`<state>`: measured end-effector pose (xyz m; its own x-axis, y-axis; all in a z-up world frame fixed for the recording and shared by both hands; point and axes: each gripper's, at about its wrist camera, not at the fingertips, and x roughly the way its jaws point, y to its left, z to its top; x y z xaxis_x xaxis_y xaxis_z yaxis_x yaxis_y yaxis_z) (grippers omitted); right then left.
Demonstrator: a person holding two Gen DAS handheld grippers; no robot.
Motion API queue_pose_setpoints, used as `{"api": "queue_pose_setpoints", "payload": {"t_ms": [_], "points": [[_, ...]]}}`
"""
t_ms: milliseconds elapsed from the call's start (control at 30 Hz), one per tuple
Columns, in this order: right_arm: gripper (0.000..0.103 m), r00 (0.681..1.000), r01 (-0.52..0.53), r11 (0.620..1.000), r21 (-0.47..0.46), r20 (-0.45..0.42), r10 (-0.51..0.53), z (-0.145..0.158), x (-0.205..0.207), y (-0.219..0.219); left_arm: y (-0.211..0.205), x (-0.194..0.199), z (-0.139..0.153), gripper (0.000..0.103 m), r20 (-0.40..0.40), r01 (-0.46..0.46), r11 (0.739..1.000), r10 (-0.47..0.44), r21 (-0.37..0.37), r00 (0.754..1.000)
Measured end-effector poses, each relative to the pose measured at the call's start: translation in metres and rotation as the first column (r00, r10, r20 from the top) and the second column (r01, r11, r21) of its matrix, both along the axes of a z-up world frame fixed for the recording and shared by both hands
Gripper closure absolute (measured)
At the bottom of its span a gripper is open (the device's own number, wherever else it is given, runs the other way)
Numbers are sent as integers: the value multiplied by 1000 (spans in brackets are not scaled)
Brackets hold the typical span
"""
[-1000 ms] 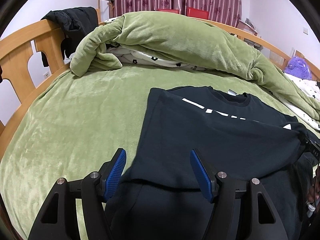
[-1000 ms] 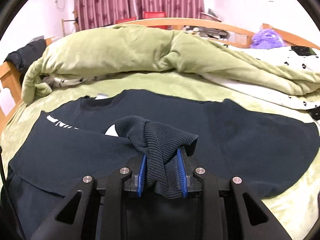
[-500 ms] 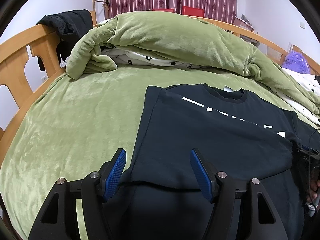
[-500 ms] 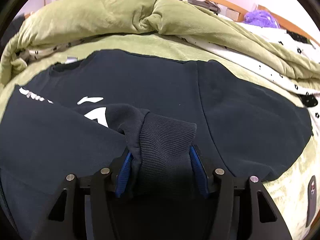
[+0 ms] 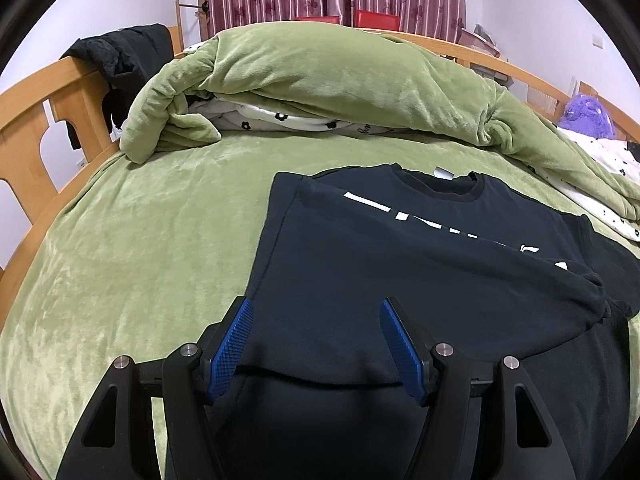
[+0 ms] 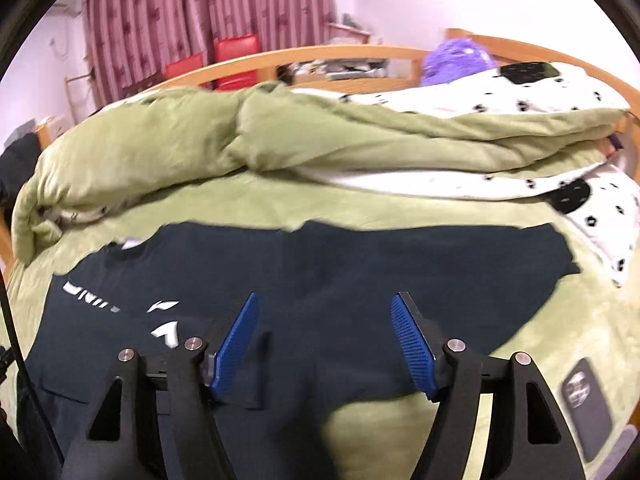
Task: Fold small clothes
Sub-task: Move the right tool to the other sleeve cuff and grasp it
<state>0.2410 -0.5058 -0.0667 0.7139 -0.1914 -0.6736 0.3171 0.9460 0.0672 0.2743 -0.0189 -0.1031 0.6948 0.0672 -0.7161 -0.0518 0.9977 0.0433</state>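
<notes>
The right gripper [image 6: 324,340] has just been opening and is now released, empty, above the black sweatshirt [image 5: 400,272] on the green bedspread [image 5: 140,248]; left gripper [image 5: 316,344] released too. 1 sleeve folded in, the other outstretched

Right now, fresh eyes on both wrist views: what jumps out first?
The black sweatshirt with white lettering, spread on the green bedspread in the near middle, one sleeve already folded across its chest. Behind it, the bunched green duvet runs across the far side of the bed. In front, the left gripper and right gripper both hang open over the dark cloth; the right's jaws have just been opening, with nothing between them.
</notes>
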Motion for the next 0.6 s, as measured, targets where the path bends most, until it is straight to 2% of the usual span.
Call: {"api": "queue_pose_setpoints", "payload": {"t_ms": [133, 233, 333, 400, 467, 500, 600], "points": [[35, 998, 59, 994, -97, -22, -62, 4, -13, -48, -7, 5, -1, 39, 4, 1, 1000, -1, 7, 1000], [35, 993, 104, 986, -127, -35, -109, -4, -26, -84, -12, 12, -3, 39, 9, -3, 1000, 3, -7, 1000], [35, 988, 140, 983, -122, -45, -146, -17, -38, -118, -18, 16, -7, 39, 13, 9, 1000, -10, 8, 1000], [35, 985, 157, 980, -122, -56, -165, -30, -42, -135, -21, 15, -12, 39, 23, 13, 999, -15, 50, 1000], [40, 981, 171, 978, -120, -70, -181, -45, -44, -154, -25, 16, -15, 39, 41, 13, 995, -17, 100, 999], [43, 979, 177, 978, -112, -83, -187, -54, -42, -162, -26, 18, -17, 39, 46, 11, 993, -17, 113, 999], [43, 972, 197, 979, -49, -117, -202, -80, -37, -185, -27, 21, -22, 39, 55, 7, 992, -14, 127, 998]]}}
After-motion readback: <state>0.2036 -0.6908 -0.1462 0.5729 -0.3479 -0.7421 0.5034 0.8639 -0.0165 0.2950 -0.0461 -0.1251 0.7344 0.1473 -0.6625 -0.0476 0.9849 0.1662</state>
